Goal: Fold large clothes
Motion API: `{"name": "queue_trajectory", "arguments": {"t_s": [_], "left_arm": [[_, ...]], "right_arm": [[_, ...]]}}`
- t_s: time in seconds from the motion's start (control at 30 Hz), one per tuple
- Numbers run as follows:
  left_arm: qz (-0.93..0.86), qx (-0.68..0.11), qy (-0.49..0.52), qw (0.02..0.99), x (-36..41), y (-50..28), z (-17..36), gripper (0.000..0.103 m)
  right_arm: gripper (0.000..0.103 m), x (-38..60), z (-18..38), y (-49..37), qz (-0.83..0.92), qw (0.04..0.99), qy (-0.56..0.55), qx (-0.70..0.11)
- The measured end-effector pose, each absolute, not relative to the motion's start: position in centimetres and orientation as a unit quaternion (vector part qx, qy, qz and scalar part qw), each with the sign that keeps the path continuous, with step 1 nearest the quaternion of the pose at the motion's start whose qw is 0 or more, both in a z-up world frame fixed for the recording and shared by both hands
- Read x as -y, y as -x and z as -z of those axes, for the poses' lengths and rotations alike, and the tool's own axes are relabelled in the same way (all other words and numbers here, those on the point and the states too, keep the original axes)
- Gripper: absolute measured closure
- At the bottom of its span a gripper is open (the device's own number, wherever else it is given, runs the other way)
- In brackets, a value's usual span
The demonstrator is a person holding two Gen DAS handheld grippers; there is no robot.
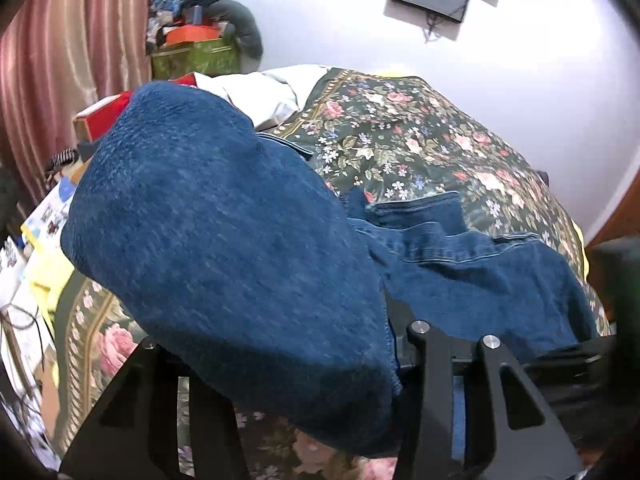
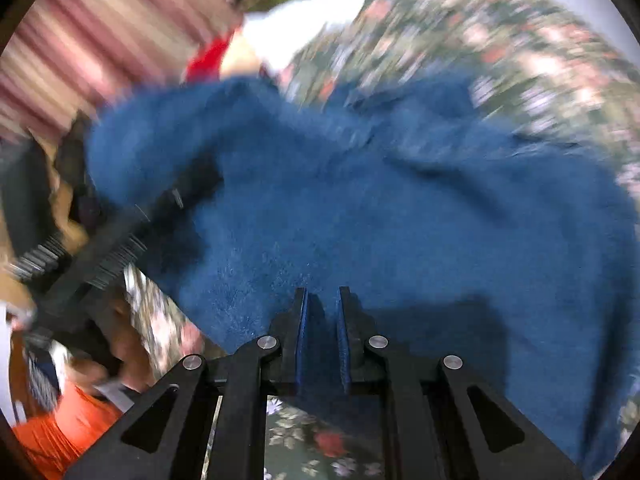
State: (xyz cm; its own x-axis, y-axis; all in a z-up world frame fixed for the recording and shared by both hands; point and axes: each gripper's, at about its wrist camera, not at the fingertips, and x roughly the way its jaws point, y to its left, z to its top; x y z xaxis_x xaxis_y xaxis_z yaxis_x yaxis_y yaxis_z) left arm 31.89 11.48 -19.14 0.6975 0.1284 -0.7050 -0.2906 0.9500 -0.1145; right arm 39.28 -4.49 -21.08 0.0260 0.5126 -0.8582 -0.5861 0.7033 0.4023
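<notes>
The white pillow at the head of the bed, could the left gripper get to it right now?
Probably not directly. The left gripper is draped with the blue jeans, whose raised fold hangs between it and the white pillow. It would likely have to drop the denim first.

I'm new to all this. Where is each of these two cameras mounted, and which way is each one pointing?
Left wrist: sits on the left gripper, looking down across blue jeans on a floral bedspread toward a white wall; only its black fingers show.
Right wrist: sits on the right gripper, aimed down at the jeans, fingers clamped on denim; a hand holding the left gripper shows at left.
Shared: jeans, bedspread, pink curtain.
</notes>
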Motion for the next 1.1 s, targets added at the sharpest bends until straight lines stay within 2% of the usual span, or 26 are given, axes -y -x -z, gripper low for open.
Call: {"name": "queue_trajectory", "arguments": {"t_s": [0.07, 0.17, 0.33, 0.43, 0.57, 0.67, 0.9, 1.0, 1.1], "left_arm": [[-0.116, -0.374, 0.057, 0.918, -10.4, -31.6, 19.4, 0.058], [-0.113, -0.358, -0.023, 0.927, -7.6, -31.5, 19.3, 0.058], [-0.073, -0.335, -0.049, 0.938, -5.3, -32.2, 17.2, 0.059], [-0.048, -0.329, -0.087, 0.939, -3.3, -32.6, 16.3, 0.060], [-0.012, -0.313, -0.137, 0.940, 0.7, -32.7, 15.4, 0.060], [0.023, -0.294, -0.153, 0.943, 4.6, -33.0, 14.3, 0.061], [0.123, -0.253, -0.186, 0.941, 14.3, -31.8, 12.6, 0.062], [0.166, -0.254, -0.229, 0.925, 18.8, -31.2, 13.7, 0.062], [0.197, -0.286, -0.264, 0.900, 22.5, -31.4, 16.3, 0.060]], "right_arm": [[0.094, 2.6, 23.5, -38.5, -0.391, 0.691, 0.049, -0.606], [0.094, 1.4, 26.3, -38.3, -0.395, 0.663, 0.020, -0.635], [0.094, 2.6, 25.2, -38.8, -0.388, 0.656, -0.009, -0.647], [0.094, 7.4, 22.1, -38.6, -0.360, 0.701, -0.030, -0.615], [0.094, 15.9, 17.8, -36.6, -0.285, 0.784, 0.023, -0.551], [0.094, 22.0, 16.5, -35.4, -0.249, 0.804, 0.009, -0.540], [0.094, 30.8, 18.9, -32.3, -0.174, 0.803, -0.063, -0.567], [0.094, 32.6, 19.7, -30.8, -0.164, 0.801, -0.080, -0.570], [0.094, 34.2, 19.8, -29.7, -0.152, 0.804, -0.102, -0.566]]}}
